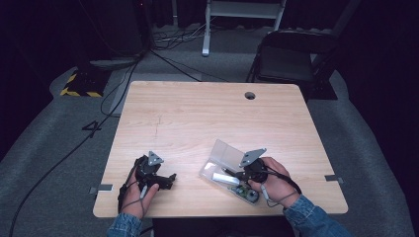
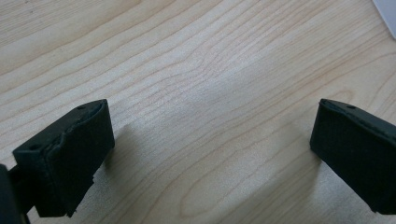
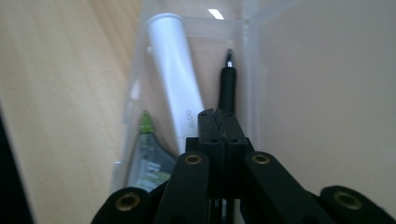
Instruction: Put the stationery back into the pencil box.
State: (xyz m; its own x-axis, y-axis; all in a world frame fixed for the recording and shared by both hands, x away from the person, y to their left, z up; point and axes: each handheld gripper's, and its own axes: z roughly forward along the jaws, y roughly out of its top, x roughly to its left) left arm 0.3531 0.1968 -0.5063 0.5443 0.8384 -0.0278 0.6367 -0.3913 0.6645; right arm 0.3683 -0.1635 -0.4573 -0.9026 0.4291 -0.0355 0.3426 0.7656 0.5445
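Clear plastic forms the open case (image 1: 223,165), which lies on the wooden surface (image 1: 207,113) near its front edge, lid tilted up toward the far side. Inside the case lie a white tube (image 3: 173,70), a black pen (image 3: 227,86) and a green-and-white item (image 3: 149,158).

Right tool (image 3: 222,122): the jaws are pressed fully together, with the black pen running straight out from their tips along the case's inner wall. Whether the pen is pinched between the jaws or merely lies beyond them cannot be told. In the high view this tool (image 1: 236,174) sits over the near end of the case, held by the person's hand (image 1: 274,185).

Left tool (image 2: 210,140): the jaws stand wide apart with bare wood between them. In the high view it (image 1: 170,178) rests low on the surface, well apart from the case and to its left.
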